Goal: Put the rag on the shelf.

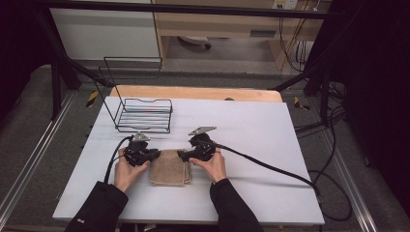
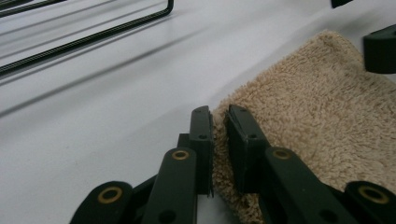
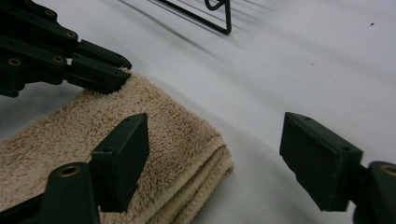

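Note:
A folded beige towel (image 1: 168,166) lies on the white table (image 1: 251,130) between my two hands. My left gripper (image 1: 154,154) is at the towel's far left corner, and in the left gripper view the towel (image 2: 317,116) has its edge pinched between the nearly closed jaws of that gripper (image 2: 219,135). My right gripper (image 1: 182,154) is at the far right corner. In the right gripper view that gripper (image 3: 222,158) stands wide open, one jaw over the towel (image 3: 154,126) and the other over bare table. The left gripper (image 3: 100,70) shows there too, shut on the far corner.
A black wire rack (image 1: 145,115) stands on the table just beyond the towel and my left gripper; its base wires show as the rack (image 2: 93,35) and the rack (image 3: 210,14). A black cable (image 1: 270,166) trails right from my right gripper.

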`<action>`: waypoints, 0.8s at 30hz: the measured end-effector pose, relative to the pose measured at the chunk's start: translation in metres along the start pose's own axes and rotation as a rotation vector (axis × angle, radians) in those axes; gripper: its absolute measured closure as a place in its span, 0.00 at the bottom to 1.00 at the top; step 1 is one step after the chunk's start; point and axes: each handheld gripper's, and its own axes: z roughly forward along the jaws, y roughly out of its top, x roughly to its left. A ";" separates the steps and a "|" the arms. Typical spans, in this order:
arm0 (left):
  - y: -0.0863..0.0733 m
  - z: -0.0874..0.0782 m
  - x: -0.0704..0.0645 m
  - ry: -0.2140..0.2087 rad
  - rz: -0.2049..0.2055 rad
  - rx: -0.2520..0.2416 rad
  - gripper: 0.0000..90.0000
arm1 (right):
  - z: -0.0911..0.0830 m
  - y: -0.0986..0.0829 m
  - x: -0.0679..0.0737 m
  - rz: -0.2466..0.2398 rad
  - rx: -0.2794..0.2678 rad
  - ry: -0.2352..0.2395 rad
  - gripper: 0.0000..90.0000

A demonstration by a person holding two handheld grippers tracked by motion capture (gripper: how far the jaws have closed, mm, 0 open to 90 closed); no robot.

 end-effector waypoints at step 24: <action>0.000 0.000 0.000 0.007 0.014 -0.002 0.86 | 0.012 -0.004 0.001 0.078 0.083 0.030 0.73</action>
